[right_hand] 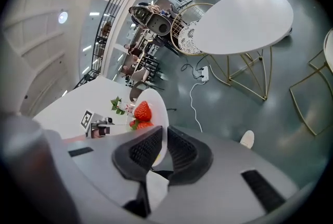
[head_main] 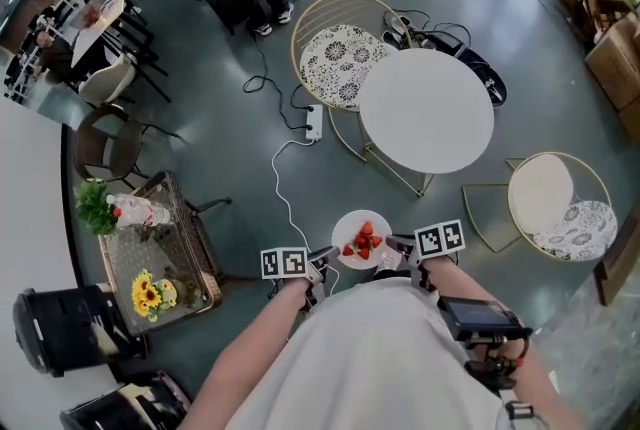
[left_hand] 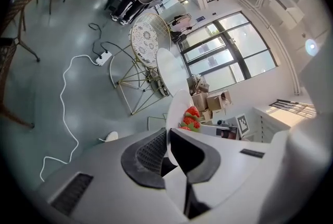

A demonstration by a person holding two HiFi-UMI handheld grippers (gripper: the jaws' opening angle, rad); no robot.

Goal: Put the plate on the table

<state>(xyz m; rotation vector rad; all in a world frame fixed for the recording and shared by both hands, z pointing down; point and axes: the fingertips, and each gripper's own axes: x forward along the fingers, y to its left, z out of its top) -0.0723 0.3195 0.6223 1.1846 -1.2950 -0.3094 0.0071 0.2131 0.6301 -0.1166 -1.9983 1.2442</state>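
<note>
Close to the person's chest, well short of the white table [head_main: 425,108], the plate [head_main: 348,225] of strawberries [head_main: 364,240] is mid-carry, left gripper [left_hand: 167,151] and right gripper [right_hand: 160,147] each clamped on opposite rims, so the next move is probably carrying it forward, level, onto the tabletop.

From where I'm steering, the whole top of the white table [head_main: 425,110] is open, and so is the floor [head_main: 445,210] on its near side. Stuff in the way: patterned chair [head_main: 340,53] tucked at its far-left edge, second chair [head_main: 560,208] near-right of it, white cable [head_main: 283,180] snaking left of it.
</note>
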